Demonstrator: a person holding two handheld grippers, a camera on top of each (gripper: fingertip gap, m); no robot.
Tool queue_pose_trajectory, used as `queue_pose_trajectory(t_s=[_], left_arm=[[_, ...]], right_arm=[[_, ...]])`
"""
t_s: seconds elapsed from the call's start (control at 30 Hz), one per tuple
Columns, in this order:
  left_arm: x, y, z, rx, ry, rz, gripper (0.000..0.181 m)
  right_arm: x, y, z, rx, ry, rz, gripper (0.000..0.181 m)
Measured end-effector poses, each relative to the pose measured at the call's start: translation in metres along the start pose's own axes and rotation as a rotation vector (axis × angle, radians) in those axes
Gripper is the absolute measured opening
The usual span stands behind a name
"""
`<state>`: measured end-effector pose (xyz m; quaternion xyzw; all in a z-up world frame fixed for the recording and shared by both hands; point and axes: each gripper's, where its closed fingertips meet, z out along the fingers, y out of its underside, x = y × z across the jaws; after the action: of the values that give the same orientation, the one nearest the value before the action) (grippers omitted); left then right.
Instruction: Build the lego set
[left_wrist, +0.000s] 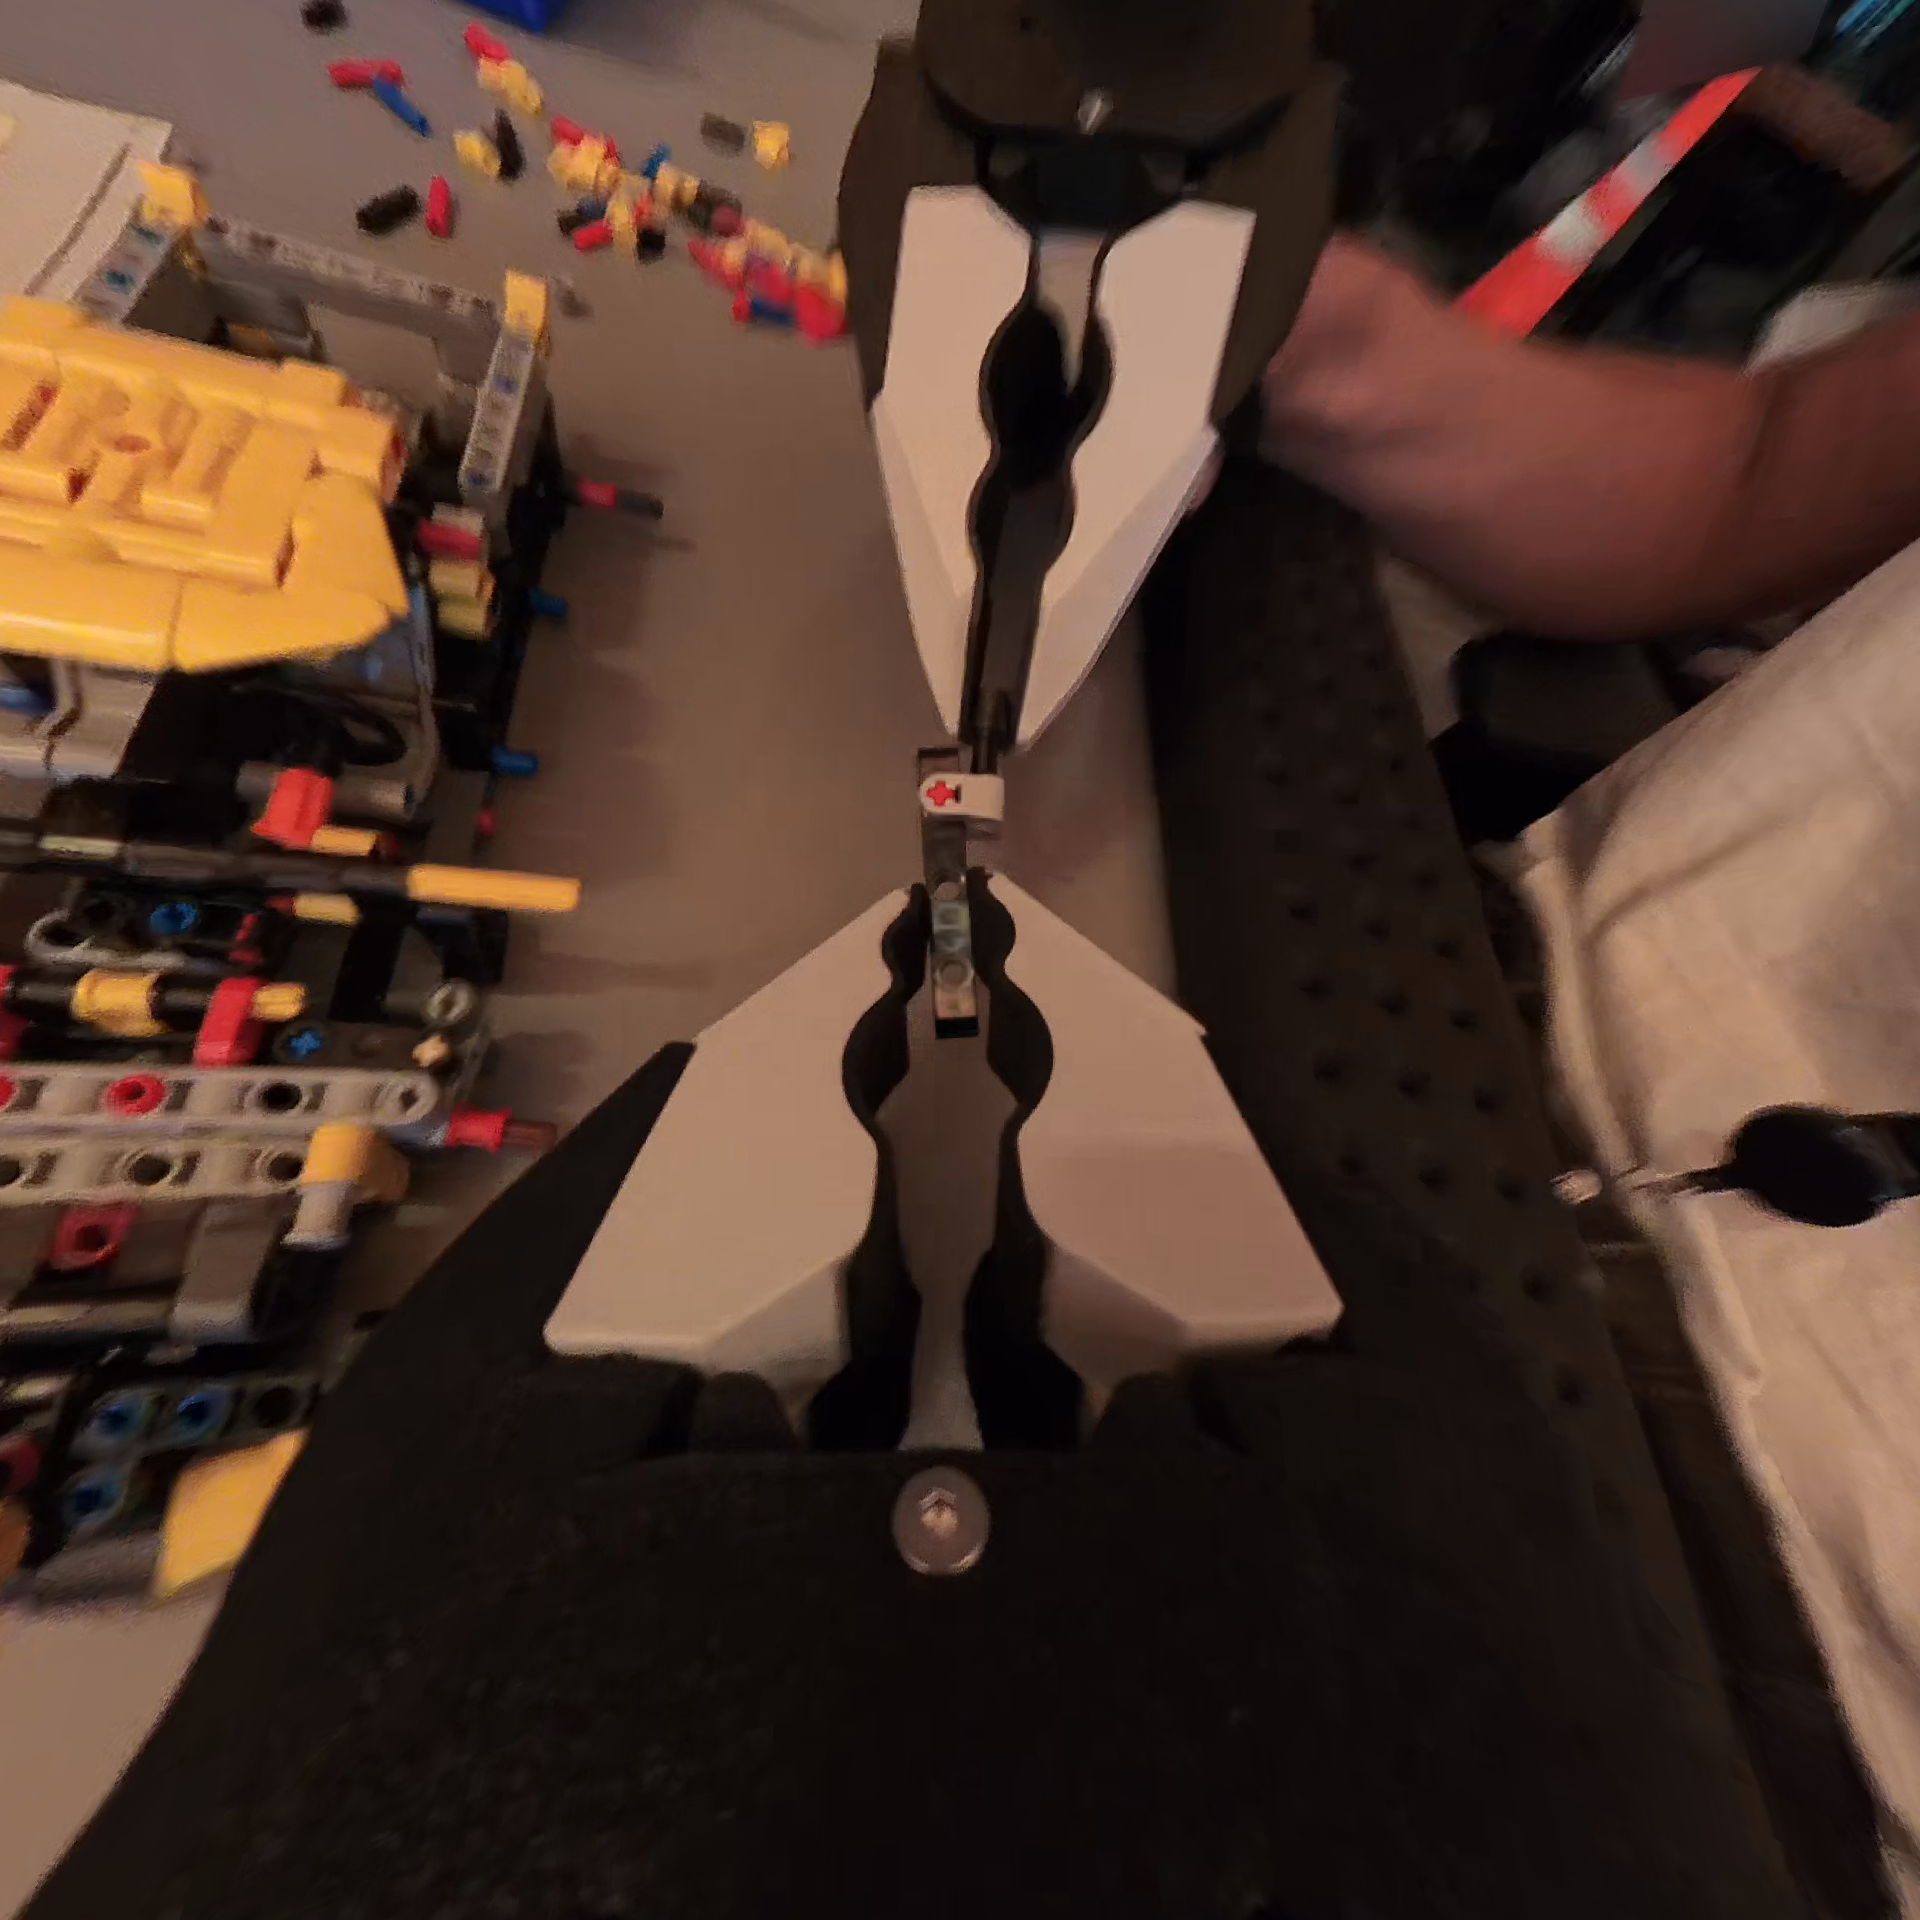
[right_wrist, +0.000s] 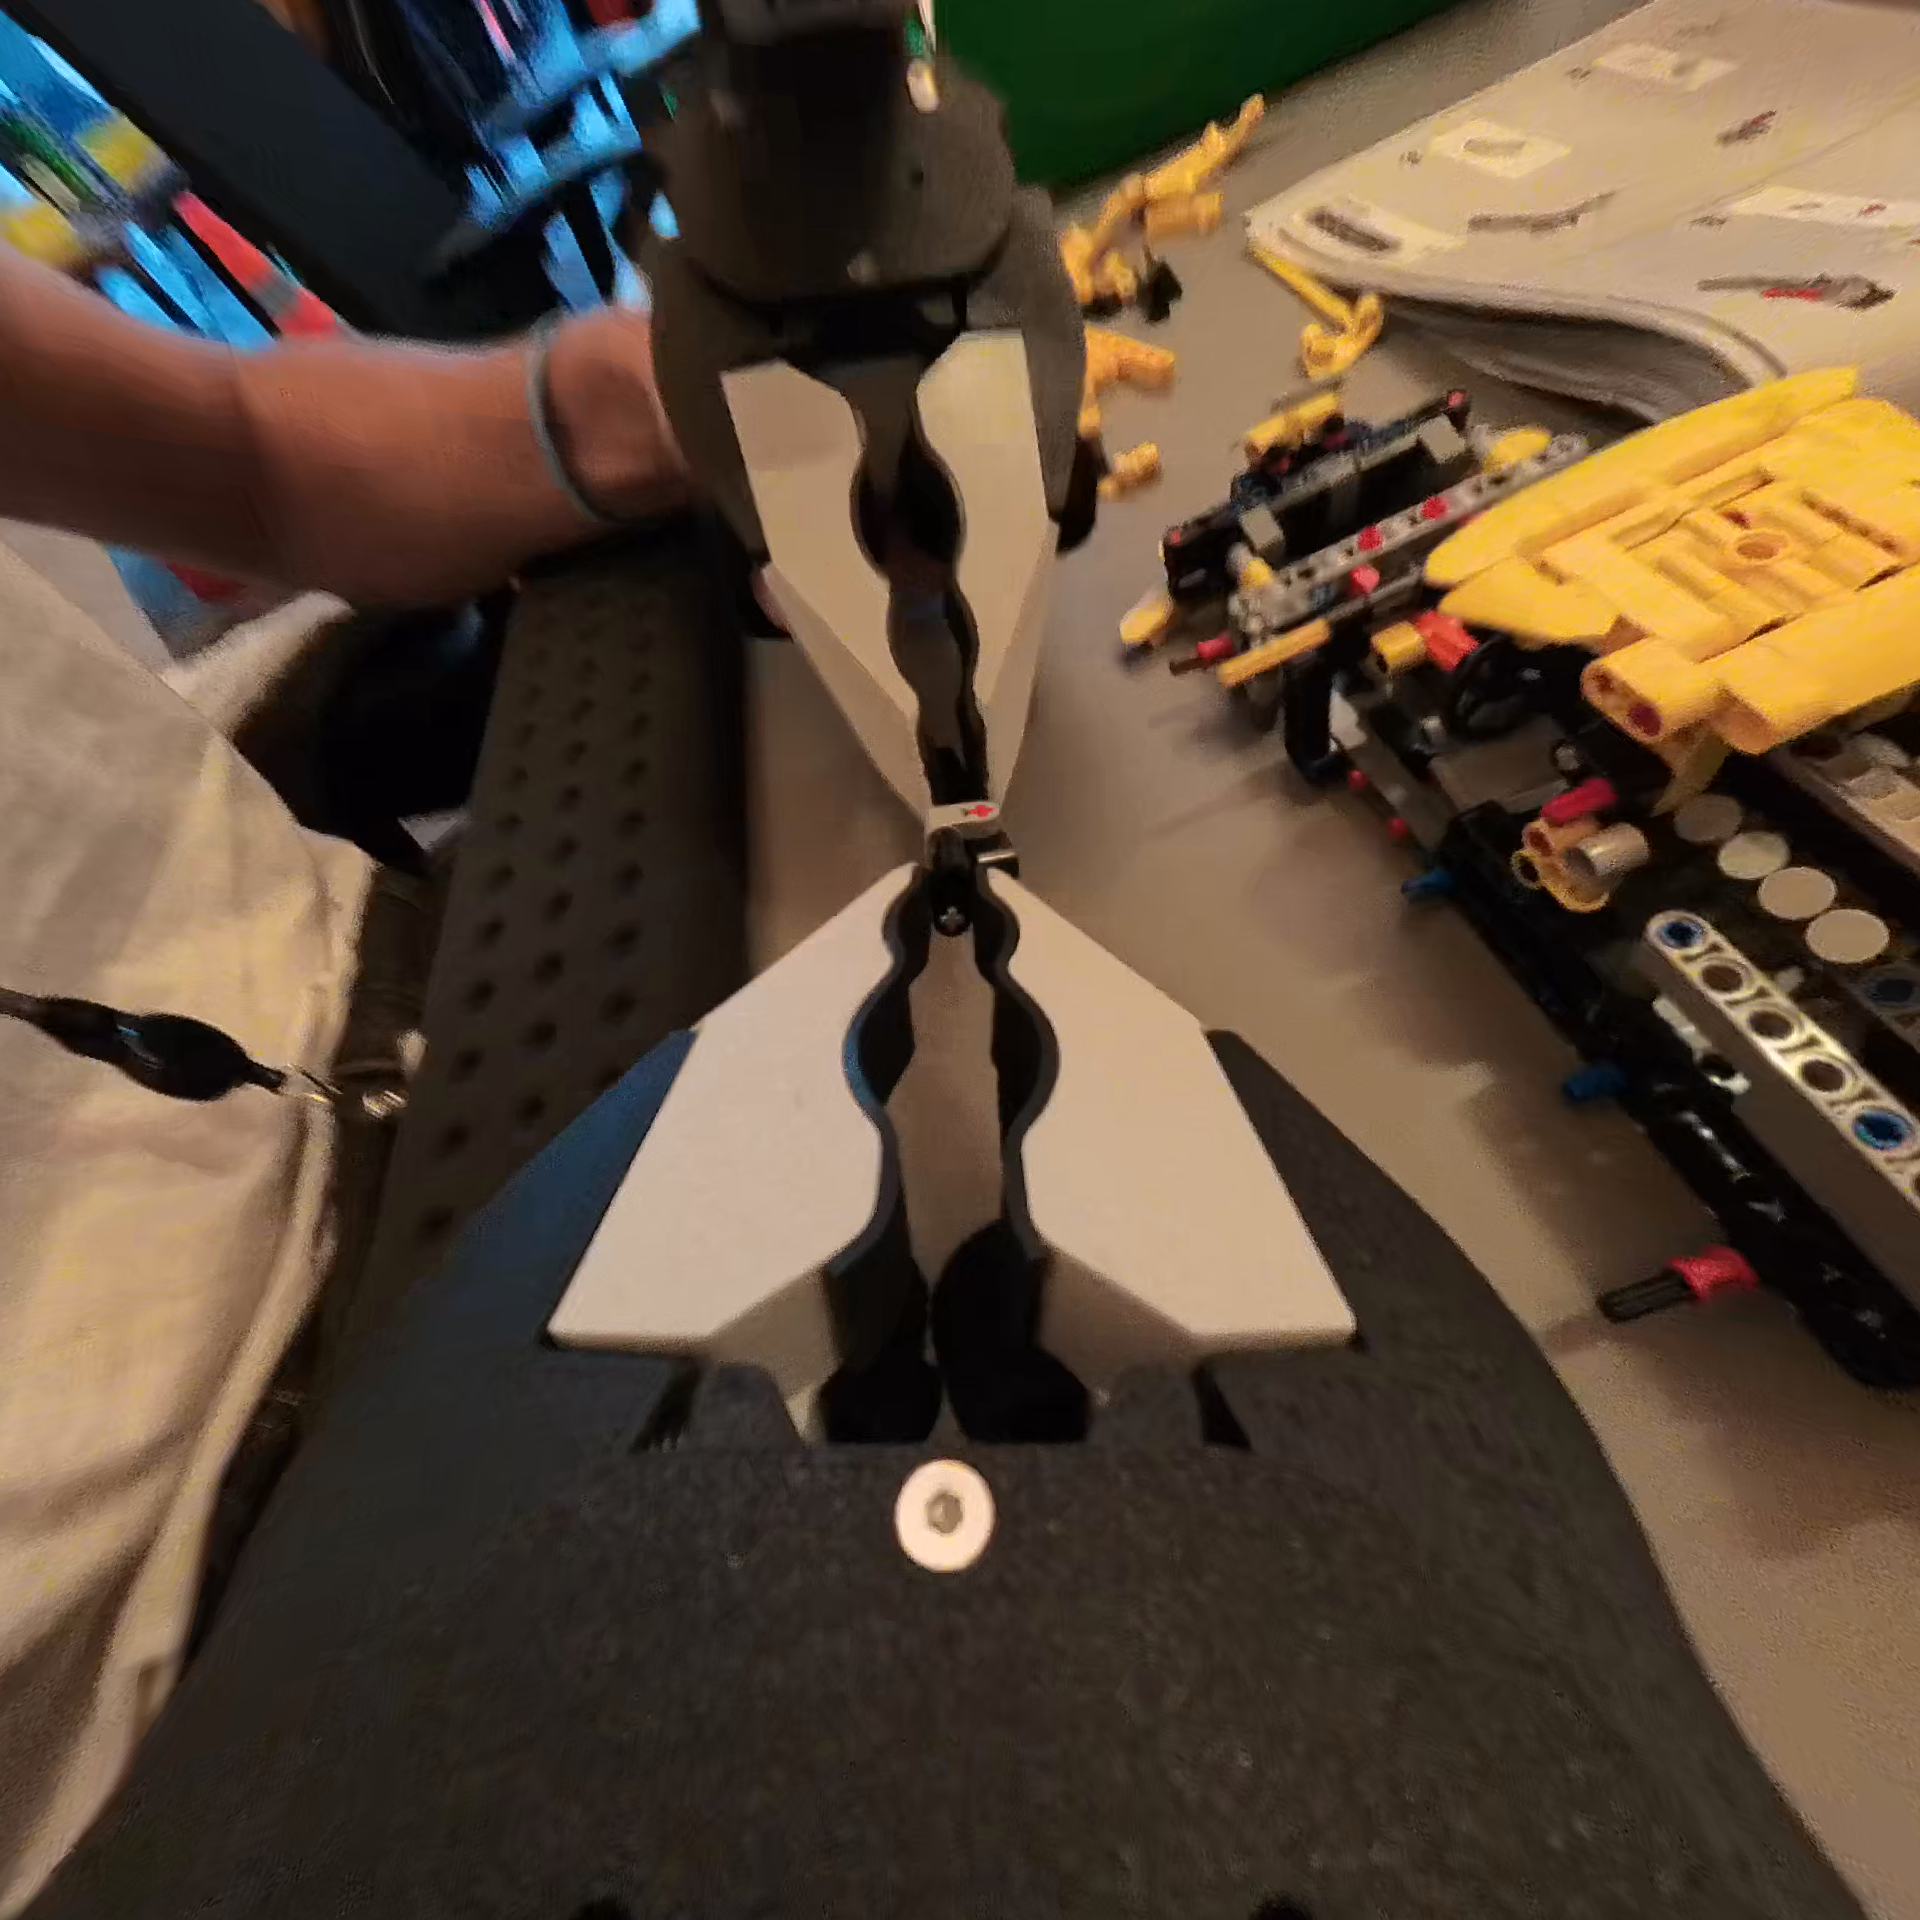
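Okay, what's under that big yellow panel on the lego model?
Under the yellow panel sits a black and grey frame with red and yellow pins along its visible edge. The panel hides everything directly beneath it.

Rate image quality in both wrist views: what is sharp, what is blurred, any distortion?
Left wrist view: warm dim light; left gripper and the small part it meets are fairly sharp, the model and hand smeared. Right wrist view: right gripper sharp, arm and background blurred, the booklet soft. Both show wide-angle bending at the edges.
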<state>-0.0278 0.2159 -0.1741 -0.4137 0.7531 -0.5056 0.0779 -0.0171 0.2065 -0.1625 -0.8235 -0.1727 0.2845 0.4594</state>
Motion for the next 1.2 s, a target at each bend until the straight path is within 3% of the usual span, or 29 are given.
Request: queue_pose_trajectory(t_s=[0.1,0.33,0.4,0.47,0.57,0.73,0.93,1.07,1.2], left_arm=[[0.008,-0.018,-0.007,0.115,0.097,-0.087,0.007],[0.001,-0.023,-0.009,0.159,0.103,-0.171,0.007],[-0.007,-0.027,-0.011,0.19,0.085,-0.222,0.007],[-0.015,-0.028,-0.013,0.211,0.064,-0.268,0.007],[-0.022,-0.03,-0.017,0.25,0.056,-0.33,0.007],[-0.025,-0.034,-0.021,0.277,0.052,-0.348,0.007],[-0.03,-0.033,-0.021,0.272,-0.006,-0.326,0.007],[-0.031,-0.031,-0.018,0.268,0.002,-0.361,0.007],[-0.031,-0.028,-0.015,0.238,-0.044,-0.32,0.007]], right_arm=[[-0.007,-0.019,-0.009,0.109,-0.076,0.06,0.006],[0.001,-0.026,-0.01,0.146,-0.002,0.033,0.008],[0.003,-0.03,-0.011,0.164,0.051,-0.022,0.023],[0.014,-0.035,-0.011,0.173,0.195,-0.08,0.038],[0.029,-0.043,-0.012,0.151,0.505,-0.224,0.038],[0.035,-0.051,-0.006,0.081,0.799,-0.427,0.03],[0.04,-0.046,0.0,0.055,0.768,-0.353,0.036],[0.045,-0.044,0.0,0.019,0.831,-0.375,0.024],[0.046,-0.04,0.0,-0.015,0.842,-0.391,0.024]])
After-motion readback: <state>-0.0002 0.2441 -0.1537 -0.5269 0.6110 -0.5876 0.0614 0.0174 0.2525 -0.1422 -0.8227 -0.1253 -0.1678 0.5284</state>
